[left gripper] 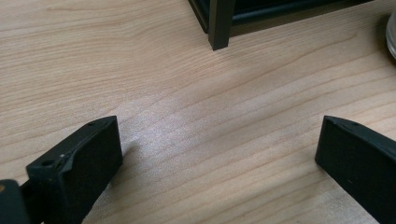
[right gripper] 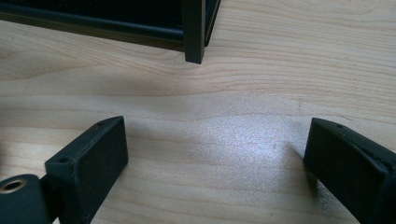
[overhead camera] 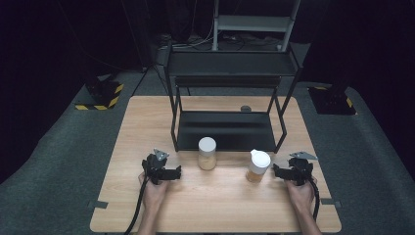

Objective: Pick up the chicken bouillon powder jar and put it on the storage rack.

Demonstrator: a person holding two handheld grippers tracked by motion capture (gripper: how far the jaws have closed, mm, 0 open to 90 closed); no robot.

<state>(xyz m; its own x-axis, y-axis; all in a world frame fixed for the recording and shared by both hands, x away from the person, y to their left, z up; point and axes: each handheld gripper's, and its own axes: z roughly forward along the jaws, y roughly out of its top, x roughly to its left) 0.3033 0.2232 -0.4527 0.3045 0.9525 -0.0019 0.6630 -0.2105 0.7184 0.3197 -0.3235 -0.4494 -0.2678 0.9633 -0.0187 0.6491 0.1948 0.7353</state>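
1. Two white-capped jars are seen upright on the table (overhead camera: 147,122), just before the black rack (overhead camera: 227,128).
2. The left jar (overhead camera: 207,153) and right jar (overhead camera: 257,166) are each partly filled with yellowish contents.
3. The left claw (overhead camera: 177,172) and right claw (overhead camera: 275,170) are spread, with nothing pinched, flanking the jars.

Lab: dark curtains, hazard-taped stands (overhead camera: 100,95), wooden table (overhead camera: 215,196), grey carpet.

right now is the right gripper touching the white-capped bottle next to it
Apart. The high view shows a strip of bare table between the right gripper and the white-capped bottle; the right gripper view shows its jaws wide open with nothing between them.
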